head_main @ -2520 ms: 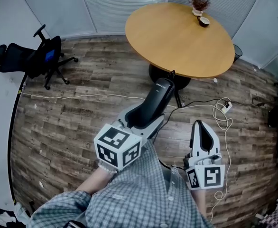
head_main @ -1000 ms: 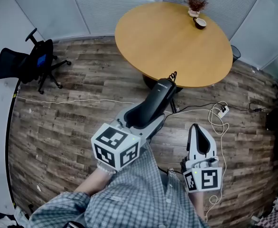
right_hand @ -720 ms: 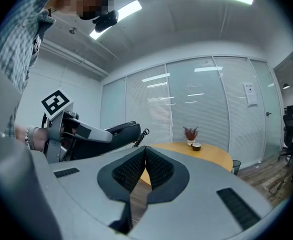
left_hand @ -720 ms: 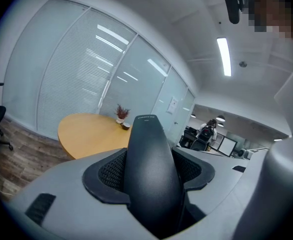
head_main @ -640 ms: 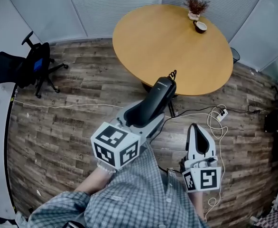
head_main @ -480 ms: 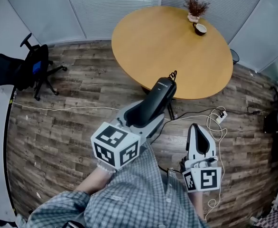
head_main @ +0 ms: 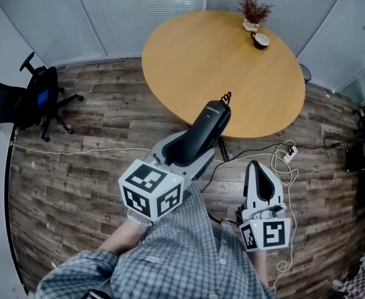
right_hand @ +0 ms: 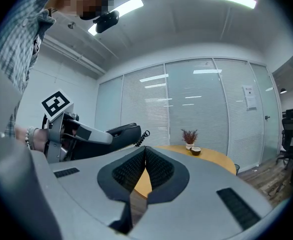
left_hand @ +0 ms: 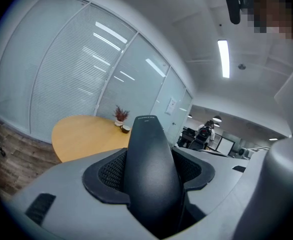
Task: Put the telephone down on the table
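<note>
**Holding one handset at the round table's near edge**

One black telephone handset (head_main: 208, 123) sits pinched in the left gripper (head_main: 192, 147). The jaws clamp its lower half and its upper end juts out past them, in the air at the near edge of the round table (head_main: 201, 61), not resting on it. It looks like hard, smooth plastic: stiff, fairly light and liable to slip, so a grip across the thick middle suits it. Its coiled cord (head_main: 224, 97) may tug. The right gripper (head_main: 261, 169), nearer than the table, has its jaws pressed together on nothing. On the table's far side stand one potted plant (head_main: 254, 10) and one cup (head_main: 260, 40). One office chair (head_main: 30, 95) stands well left of the table.
</note>
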